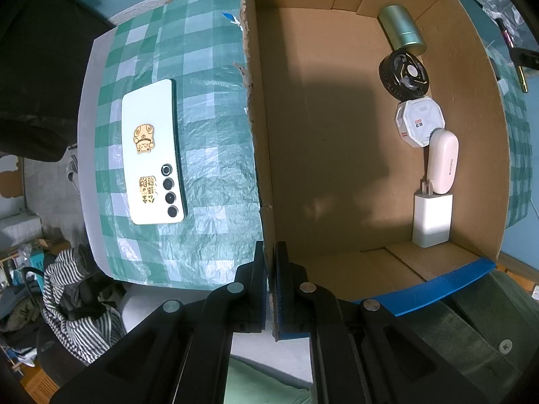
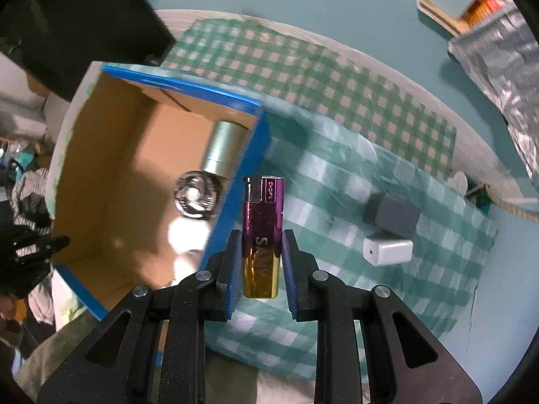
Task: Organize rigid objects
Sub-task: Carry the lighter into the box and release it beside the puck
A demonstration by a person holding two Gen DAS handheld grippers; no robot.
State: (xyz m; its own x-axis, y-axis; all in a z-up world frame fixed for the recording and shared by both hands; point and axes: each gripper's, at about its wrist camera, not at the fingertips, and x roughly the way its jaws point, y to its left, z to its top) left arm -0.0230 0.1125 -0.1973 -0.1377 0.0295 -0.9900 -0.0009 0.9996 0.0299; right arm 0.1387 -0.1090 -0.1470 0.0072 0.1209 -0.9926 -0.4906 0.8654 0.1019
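Lighter (image 2: 262, 235) — clamped low on its gold end by right gripper (image 2: 262, 262), above cloth beside box (image 2: 235, 155) | light, stiff, glossy, probably slippery | left gripper (image 1: 270, 269) pinches box wall.

A green-and-white checked cloth (image 1: 209, 155) covers the table, its surface crinkled and shiny. Beyond the table's edge in the left wrist view, a striped garment (image 1: 81, 306) lies heaped on a dark seat, with cluttered boxes (image 1: 32, 262) further down on the floor. In the right wrist view a crumpled silver foil bag (image 2: 498, 77) sits at the upper right, a pale rope (image 2: 515, 207) trails off the cloth's far edge, and a blurred orange packet (image 2: 485, 3) shows near the top corner.
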